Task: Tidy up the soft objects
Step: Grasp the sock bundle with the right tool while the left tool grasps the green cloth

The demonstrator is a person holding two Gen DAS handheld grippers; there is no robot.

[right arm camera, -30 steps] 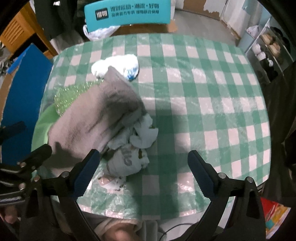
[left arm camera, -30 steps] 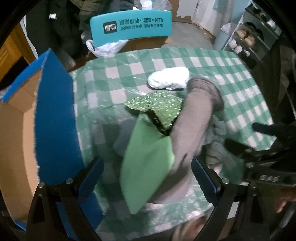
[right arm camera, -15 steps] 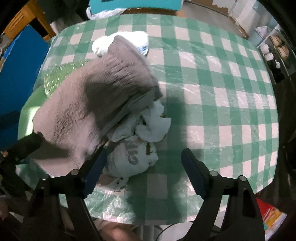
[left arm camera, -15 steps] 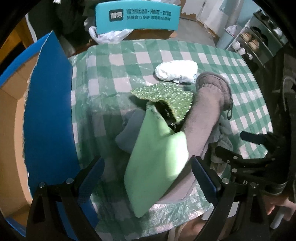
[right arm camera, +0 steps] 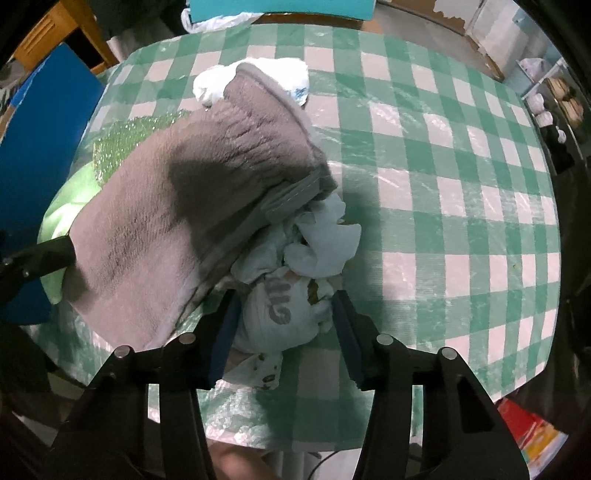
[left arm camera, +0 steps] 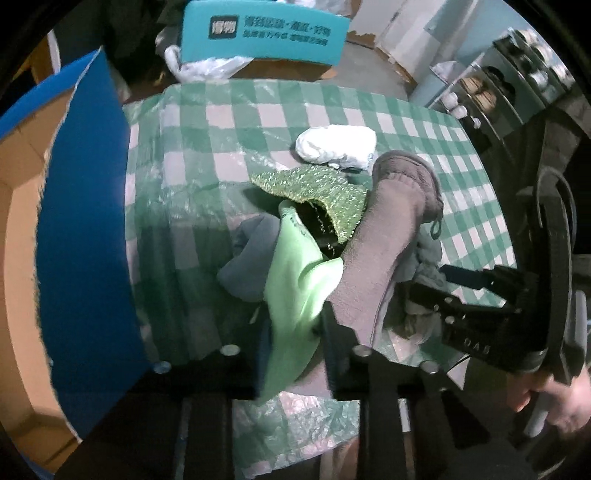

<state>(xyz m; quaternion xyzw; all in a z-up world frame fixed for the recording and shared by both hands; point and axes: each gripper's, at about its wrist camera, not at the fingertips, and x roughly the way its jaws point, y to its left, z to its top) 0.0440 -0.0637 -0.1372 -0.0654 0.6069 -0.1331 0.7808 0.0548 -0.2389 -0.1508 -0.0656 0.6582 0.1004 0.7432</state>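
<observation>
A pile of soft things lies on the green checked table (left arm camera: 229, 122): a light green cloth (left arm camera: 299, 288), a grey plush slipper (left arm camera: 384, 236), a sparkly green scrub pad (left arm camera: 325, 188), a white bundle (left arm camera: 336, 147) and a pale blue printed garment (right arm camera: 291, 291). My left gripper (left arm camera: 295, 328) is shut on the light green cloth at the near edge of the pile. My right gripper (right arm camera: 284, 317) has closed around the pale blue garment, with both fingers touching it. The slipper (right arm camera: 192, 206) lies just left of it.
An open cardboard box with a blue flap (left arm camera: 85, 229) stands at the left of the table. A teal chair back (left arm camera: 266, 33) is behind the table. Shelves with shoes (left arm camera: 517, 74) are at the far right.
Both grippers went from wide open to closed. The left closed on the green cloth, the right moved forward and closed around the pale blue garment.
</observation>
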